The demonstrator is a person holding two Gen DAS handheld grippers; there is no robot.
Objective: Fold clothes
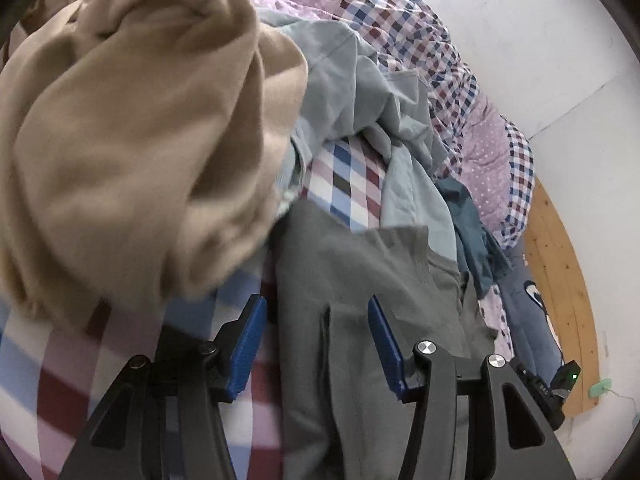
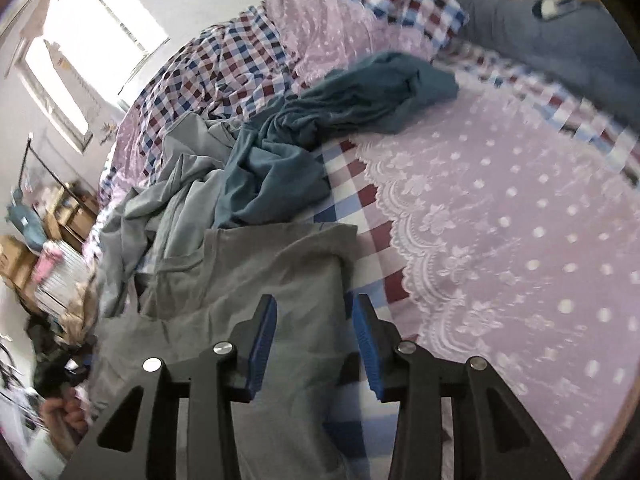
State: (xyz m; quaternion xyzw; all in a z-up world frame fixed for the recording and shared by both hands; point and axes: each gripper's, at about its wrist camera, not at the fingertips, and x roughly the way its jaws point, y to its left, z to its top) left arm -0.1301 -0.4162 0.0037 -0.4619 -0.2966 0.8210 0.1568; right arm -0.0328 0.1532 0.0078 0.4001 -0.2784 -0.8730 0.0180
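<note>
Clothes lie heaped on a bed covered by a checked sheet (image 1: 352, 184) and a lilac lace-edged cover (image 2: 520, 216). Left gripper (image 1: 318, 320), seen from the left wrist view: jaws spread apart, blue pads (image 1: 250, 344) holding nothing, poised above the near edge of a grey shirt (image 1: 360, 280) that lies flat on the sheet. One pad sits over the shirt's left edge, the other over its middle. Beige sweater (image 1: 132, 132): bunched and blurred, filling the upper left of this view, with its lower folds overlapping the sheet just beside the grey shirt. Pale blue shirt (image 1: 360, 92): crumpled beyond the grey shirt, partly under the sweater. Teal garment (image 1: 472, 236): twisted, to the right of the grey shirt, touching its far corner.

Right gripper (image 2: 314, 320), seen from the right wrist view: jaws likewise released and empty, straddling the right edge of the grey shirt, the left pad over the cloth, the right pad over the checked sheet. The teal garment stretches away behind the grey shirt toward a blue-grey pillow (image 2: 540, 40). A window (image 2: 80, 48) is visible at far left.
</note>
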